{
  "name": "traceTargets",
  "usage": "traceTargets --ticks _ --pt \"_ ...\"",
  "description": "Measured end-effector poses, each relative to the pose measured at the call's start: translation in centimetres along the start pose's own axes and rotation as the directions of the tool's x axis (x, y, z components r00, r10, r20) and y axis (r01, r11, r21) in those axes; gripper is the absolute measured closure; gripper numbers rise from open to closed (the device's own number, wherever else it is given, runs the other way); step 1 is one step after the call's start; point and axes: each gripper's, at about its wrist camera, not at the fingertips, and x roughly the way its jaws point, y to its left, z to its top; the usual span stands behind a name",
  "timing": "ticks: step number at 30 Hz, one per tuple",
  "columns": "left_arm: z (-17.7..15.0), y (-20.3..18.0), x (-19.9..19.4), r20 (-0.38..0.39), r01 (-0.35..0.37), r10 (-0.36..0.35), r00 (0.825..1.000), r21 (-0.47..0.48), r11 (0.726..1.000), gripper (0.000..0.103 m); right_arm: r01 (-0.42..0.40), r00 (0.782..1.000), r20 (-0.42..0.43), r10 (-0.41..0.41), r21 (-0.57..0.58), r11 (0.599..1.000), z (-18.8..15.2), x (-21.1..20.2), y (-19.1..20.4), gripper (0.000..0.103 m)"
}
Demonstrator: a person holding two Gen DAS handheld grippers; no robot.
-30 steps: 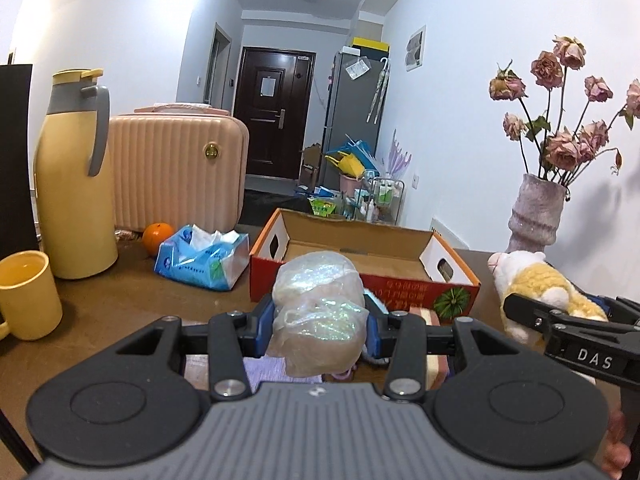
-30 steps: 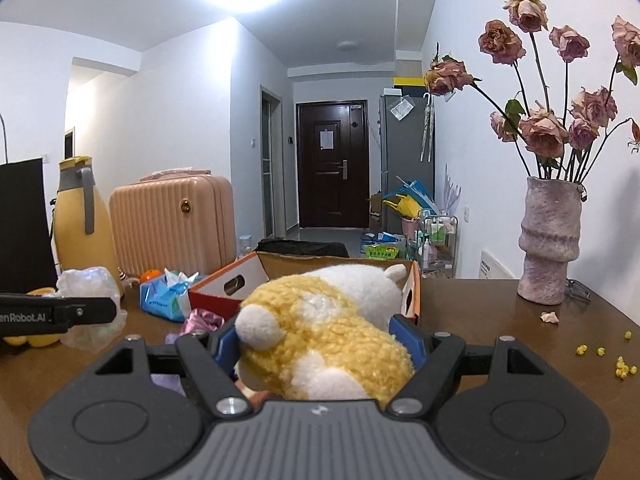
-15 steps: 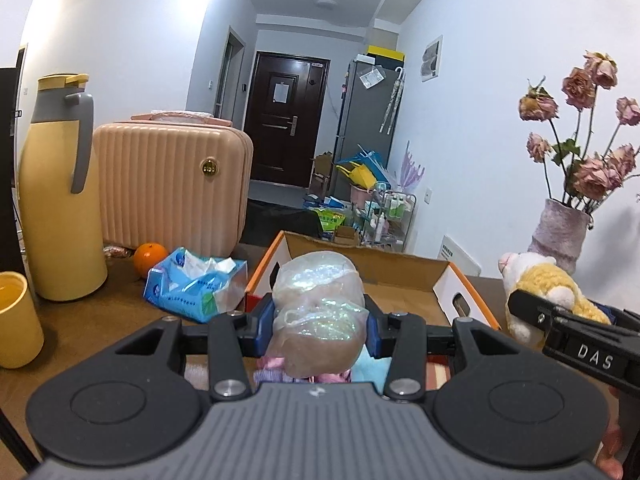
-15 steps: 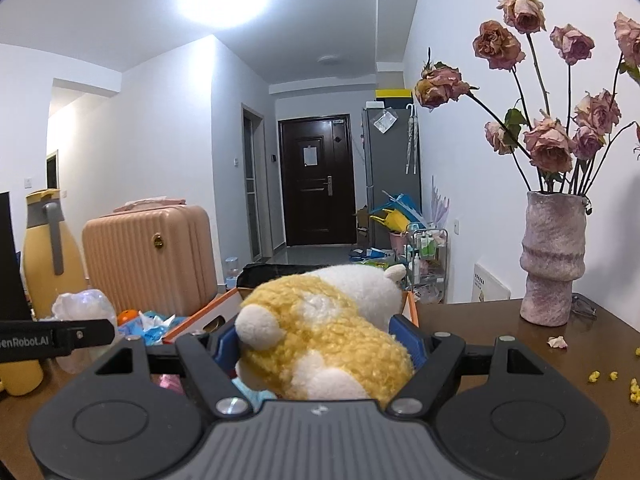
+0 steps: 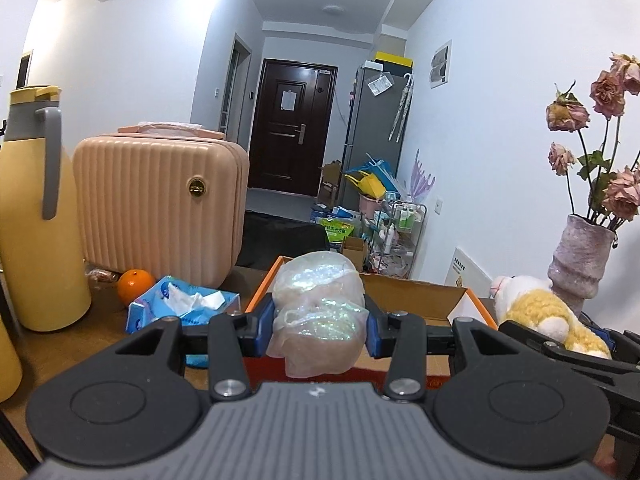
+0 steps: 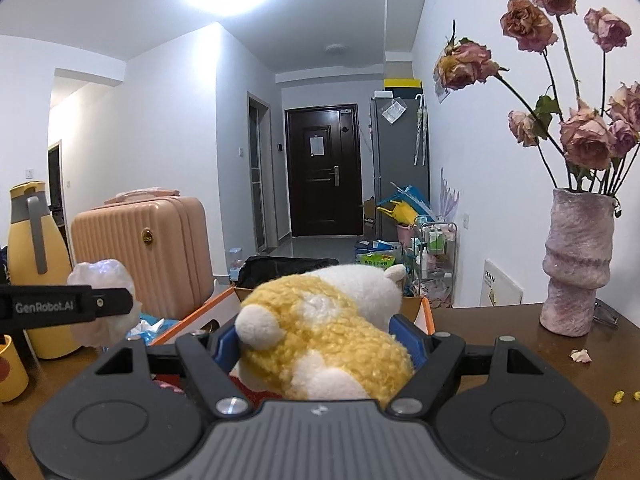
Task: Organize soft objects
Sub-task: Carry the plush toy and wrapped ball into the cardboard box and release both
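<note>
My left gripper (image 5: 319,330) is shut on a soft iridescent pouch in clear plastic (image 5: 320,312), held above the near edge of an open cardboard box (image 5: 416,304) with orange rims. My right gripper (image 6: 316,344) is shut on a yellow and white plush toy (image 6: 320,340), held above the box's right part (image 6: 420,308). The plush also shows at the right of the left wrist view (image 5: 536,312). The pouch shows at the left of the right wrist view (image 6: 104,280).
On the brown table stand a yellow thermos (image 5: 36,216), a pink suitcase (image 5: 160,208), an orange (image 5: 136,282), a blue tissue pack (image 5: 184,308) and a vase of dried roses (image 6: 576,264). A yellow cup (image 6: 10,368) sits at the left edge.
Both grippers have risen and tilted up with their loads still held; the box and table sit lower in both views, and the box's inside has dropped out of sight.
</note>
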Motion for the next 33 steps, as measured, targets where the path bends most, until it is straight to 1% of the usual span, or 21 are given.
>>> traceTargets --ticks 7,13,19,25,33 --pt "0.6 -0.3 2.3 -0.006 0.000 0.000 1.000 0.009 1.000 0.059 0.010 1.000 -0.004 -0.010 -0.008 1.000 1.1 2.2 -0.7 0.028" --pt "1.4 -0.4 4.1 -0.002 -0.004 0.004 1.000 0.012 1.000 0.059 0.021 0.999 -0.028 -0.021 -0.013 1.000 1.5 4.5 -1.2 0.028" --pt "1.8 -0.2 6.1 -0.018 -0.006 0.006 1.000 0.022 1.000 0.059 0.030 0.999 -0.042 -0.032 -0.031 0.999 2.0 6.6 -1.6 0.028" --pt "2.1 -0.6 8.2 -0.025 -0.006 0.007 1.000 0.037 0.999 0.059 0.045 0.996 -0.072 -0.049 -0.051 0.998 2.3 8.8 -2.0 0.027" --pt "1.9 -0.6 11.6 -0.067 -0.024 0.028 0.997 0.060 0.998 0.059 0.052 0.988 -0.141 -0.064 -0.083 0.995 1.9 11.8 -1.9 0.027"
